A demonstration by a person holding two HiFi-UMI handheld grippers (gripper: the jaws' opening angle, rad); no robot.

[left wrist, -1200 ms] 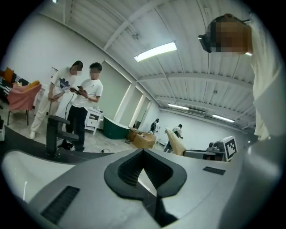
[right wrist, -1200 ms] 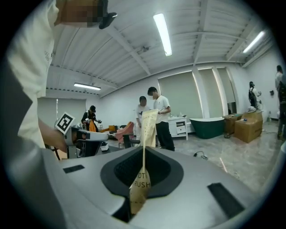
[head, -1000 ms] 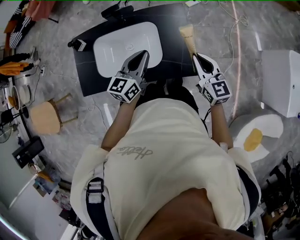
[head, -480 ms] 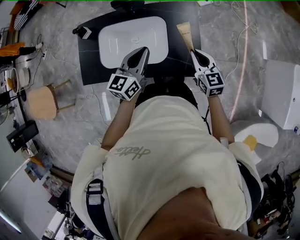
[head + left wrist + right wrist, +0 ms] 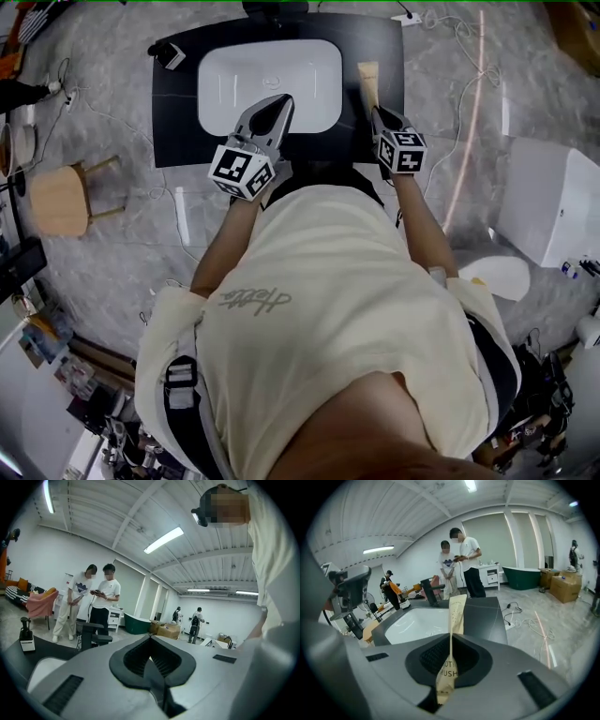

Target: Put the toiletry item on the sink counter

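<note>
A tan paper toothbrush packet point(image 5: 367, 80) sticks forward out of my right gripper point(image 5: 380, 114), which is shut on its near end. The packet hangs over the black sink counter point(image 5: 178, 103), just right of the white basin point(image 5: 267, 70). In the right gripper view the packet point(image 5: 454, 616) stands edge-on between the pads of the right gripper point(image 5: 449, 667), with the counter point(image 5: 487, 616) and basin point(image 5: 417, 623) beyond. My left gripper point(image 5: 279, 101) hovers over the basin's near edge. In its own view the left gripper point(image 5: 151, 660) is shut on nothing.
A small dispenser point(image 5: 171, 54) stands on the counter's far left corner. A wooden stool point(image 5: 58, 199) is on the floor to the left, a white fixture point(image 5: 553, 206) to the right, and cables point(image 5: 459, 56) trail beside the counter. Two people point(image 5: 459, 564) stand behind the counter.
My right gripper has moved forward and a little left with the packet, bringing it over the counter beside the basin. The left gripper has hardly shifted.
</note>
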